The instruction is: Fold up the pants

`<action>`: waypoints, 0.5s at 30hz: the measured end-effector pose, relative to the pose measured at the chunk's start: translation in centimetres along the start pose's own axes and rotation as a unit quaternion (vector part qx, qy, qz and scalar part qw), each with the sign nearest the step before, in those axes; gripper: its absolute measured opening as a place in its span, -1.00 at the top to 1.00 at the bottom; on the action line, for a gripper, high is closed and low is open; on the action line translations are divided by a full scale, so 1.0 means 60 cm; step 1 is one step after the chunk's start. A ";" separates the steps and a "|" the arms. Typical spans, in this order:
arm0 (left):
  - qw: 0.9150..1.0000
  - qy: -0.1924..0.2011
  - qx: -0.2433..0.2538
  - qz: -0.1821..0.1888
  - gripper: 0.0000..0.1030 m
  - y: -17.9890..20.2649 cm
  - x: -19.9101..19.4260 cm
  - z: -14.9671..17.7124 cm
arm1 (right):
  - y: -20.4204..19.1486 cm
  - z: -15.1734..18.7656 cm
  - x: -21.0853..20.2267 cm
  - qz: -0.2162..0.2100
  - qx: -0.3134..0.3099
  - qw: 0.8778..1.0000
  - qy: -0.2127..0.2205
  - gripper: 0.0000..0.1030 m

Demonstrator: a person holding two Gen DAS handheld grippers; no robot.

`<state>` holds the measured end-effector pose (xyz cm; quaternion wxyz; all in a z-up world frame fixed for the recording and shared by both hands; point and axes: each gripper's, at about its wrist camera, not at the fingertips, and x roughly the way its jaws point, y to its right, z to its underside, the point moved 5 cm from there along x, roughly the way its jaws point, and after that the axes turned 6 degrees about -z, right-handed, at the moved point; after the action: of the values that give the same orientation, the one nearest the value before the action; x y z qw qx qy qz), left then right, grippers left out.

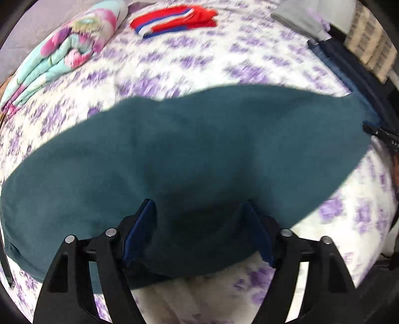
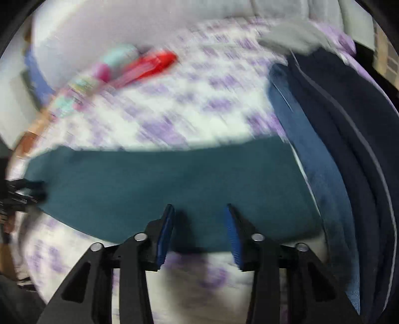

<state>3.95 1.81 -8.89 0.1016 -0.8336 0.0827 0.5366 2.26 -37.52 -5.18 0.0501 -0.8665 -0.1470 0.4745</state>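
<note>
Teal pants (image 1: 189, 149) lie as a long, smooth band across a bed cover (image 1: 199, 57) printed with purple flowers on white; the cloth looks soft, matte and knit-like, with rounded edges and almost no creases. The left gripper (image 1: 199, 206) sits over the near edge with its blue-padded jaws spread wide, fabric between and under them but nothing pinched. The right gripper (image 2: 199, 208) is likewise parted over the near hem further along the band, holding nothing. Both views are smeared with motion blur, so a grab made now could well catch only the top layer, or take bed cover along with the pants, and the fold would come up skewed. Uneven lifting by the two hands would probably drag the limp cloth into a diagonal. Just beside the right end lies a stack of dark blue garments (image 2: 349, 149), which a sweeping fold might disturb. Farther off rest a folded red striped piece (image 1: 174, 21), a floral blanket (image 1: 69, 52) and a grey item (image 1: 296, 17).
</note>
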 end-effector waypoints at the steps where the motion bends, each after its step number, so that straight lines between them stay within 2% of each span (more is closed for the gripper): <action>1: 1.000 0.005 0.000 -0.003 -0.43 -0.003 -0.003 0.002 | 0.010 0.000 -0.010 0.012 0.008 1.000 0.002 0.52; 3: 1.000 0.007 -0.007 -0.029 -0.43 -0.018 -0.015 0.008 | 0.037 -0.002 -0.036 0.066 0.016 0.998 0.012 0.49; 4: 0.999 0.010 -0.012 -0.041 -0.40 -0.029 -0.020 0.009 | 0.046 -0.002 -0.045 0.080 0.020 0.997 0.015 0.47; 5: 0.999 0.013 -0.018 -0.049 -0.40 -0.036 -0.028 0.012 | 0.051 -0.003 -0.056 0.077 0.027 0.996 0.021 0.47; 7: 0.999 0.022 -0.027 -0.034 -0.43 -0.042 -0.046 0.013 | 0.040 -0.013 -0.072 0.051 0.026 0.997 0.047 0.47; 9: 0.999 0.037 -0.030 -0.021 -0.59 -0.040 -0.057 0.004 | 0.020 -0.027 -0.076 0.030 0.021 0.997 0.067 0.43; 10: 0.998 0.047 -0.027 -0.025 -0.65 -0.035 -0.059 -0.006 | 0.005 -0.041 -0.065 0.013 0.019 0.997 0.074 0.37; 12: 0.997 0.057 -0.023 -0.046 -0.65 -0.025 -0.053 -0.031 | -0.022 -0.066 -0.037 0.008 0.012 0.997 0.076 0.36; 15: 0.997 0.052 -0.028 -0.046 -0.65 -0.021 -0.032 -0.063 | -0.060 -0.108 0.017 -0.014 -0.004 0.998 0.065 0.36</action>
<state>6.77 2.10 -5.52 0.0980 -0.8660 0.0346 0.4892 7.45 -33.47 -1.68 0.0627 -0.8936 -0.1575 0.4155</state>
